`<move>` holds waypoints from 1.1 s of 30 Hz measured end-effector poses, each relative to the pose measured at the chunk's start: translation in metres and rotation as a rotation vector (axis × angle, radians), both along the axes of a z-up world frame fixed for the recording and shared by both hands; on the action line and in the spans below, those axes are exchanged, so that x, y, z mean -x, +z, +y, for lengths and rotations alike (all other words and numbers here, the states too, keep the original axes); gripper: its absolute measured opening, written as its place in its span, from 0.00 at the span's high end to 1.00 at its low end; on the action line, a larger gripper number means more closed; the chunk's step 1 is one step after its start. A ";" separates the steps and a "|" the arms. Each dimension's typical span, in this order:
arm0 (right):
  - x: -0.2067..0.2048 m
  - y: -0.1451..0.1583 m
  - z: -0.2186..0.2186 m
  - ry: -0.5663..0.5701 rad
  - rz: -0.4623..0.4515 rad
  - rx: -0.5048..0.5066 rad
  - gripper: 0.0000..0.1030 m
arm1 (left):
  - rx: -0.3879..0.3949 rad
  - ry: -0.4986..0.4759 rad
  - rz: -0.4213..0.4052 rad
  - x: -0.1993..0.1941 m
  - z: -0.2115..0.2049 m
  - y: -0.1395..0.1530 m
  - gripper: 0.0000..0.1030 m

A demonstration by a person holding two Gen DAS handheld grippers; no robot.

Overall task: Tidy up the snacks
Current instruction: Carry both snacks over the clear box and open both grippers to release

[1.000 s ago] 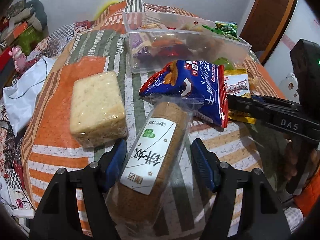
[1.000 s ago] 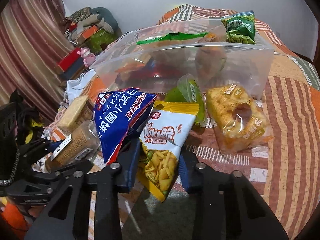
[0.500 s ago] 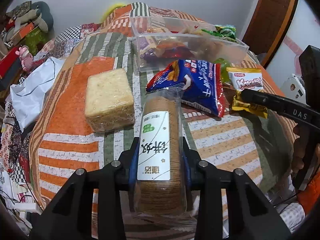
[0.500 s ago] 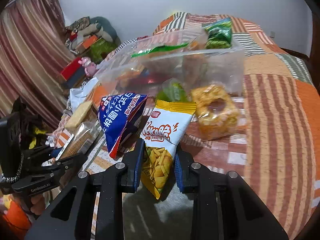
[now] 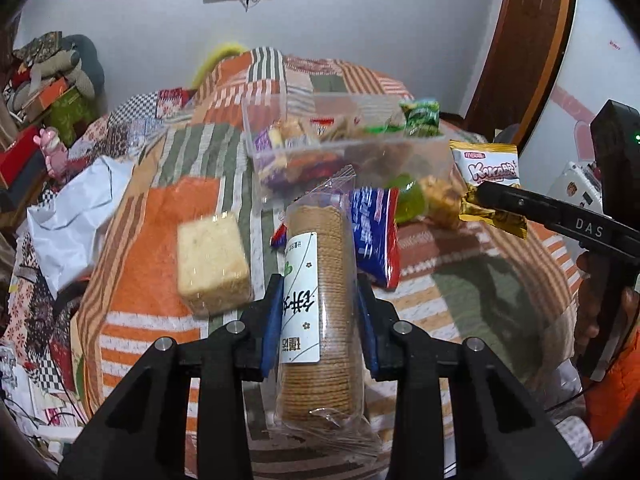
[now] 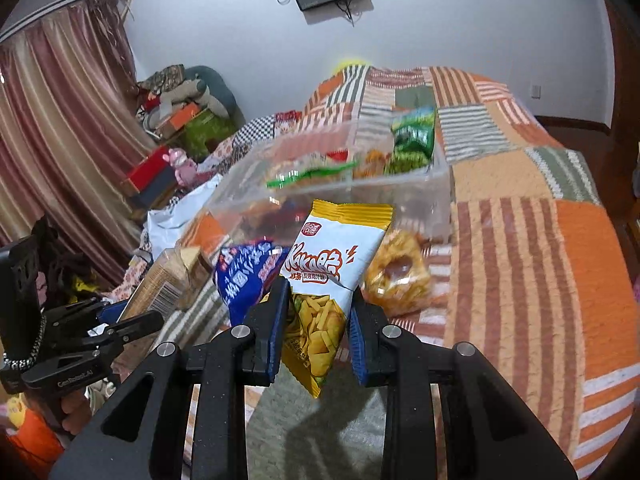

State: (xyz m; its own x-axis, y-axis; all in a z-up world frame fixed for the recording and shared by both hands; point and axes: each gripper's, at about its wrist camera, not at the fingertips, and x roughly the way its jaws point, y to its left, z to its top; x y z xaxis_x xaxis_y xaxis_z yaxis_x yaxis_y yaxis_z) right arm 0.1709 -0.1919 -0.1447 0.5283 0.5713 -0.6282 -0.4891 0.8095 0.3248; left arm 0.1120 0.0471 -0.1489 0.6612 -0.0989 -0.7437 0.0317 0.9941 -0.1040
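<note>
My left gripper [image 5: 318, 316] is shut on a clear sleeve of round brown biscuits [image 5: 320, 312] with a white label, held above the quilt. My right gripper [image 6: 318, 312] is shut on a yellow and white chip bag [image 6: 332, 264], also lifted; in the left wrist view that chip bag [image 5: 486, 168] hangs at the right. A clear plastic bin [image 5: 344, 148] holding several snacks stands further back on the bed, and the right wrist view shows the bin [image 6: 332, 184] just beyond the chip bag.
On the patchwork quilt [image 5: 160, 220] lie a wrapped pale cake block [image 5: 212, 256], a blue snack bag [image 5: 374, 236], a green packet [image 5: 410, 200] and a golden pastry pack [image 6: 398, 276]. A white plastic bag [image 5: 76, 216] and piled boxes sit at the left edge.
The left jaws closed on the biscuit sleeve and raised it off the quilt. The right gripper lifted the chip bag up and towards the bin.
</note>
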 end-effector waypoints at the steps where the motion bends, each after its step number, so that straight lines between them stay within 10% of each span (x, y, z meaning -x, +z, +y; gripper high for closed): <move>1: -0.001 0.003 0.000 -0.001 -0.009 -0.002 0.76 | 0.000 0.002 -0.007 -0.002 0.000 0.004 0.67; 33: -0.057 0.056 0.041 0.005 -0.166 0.009 0.76 | -0.058 0.039 -0.090 -0.114 0.021 0.057 0.67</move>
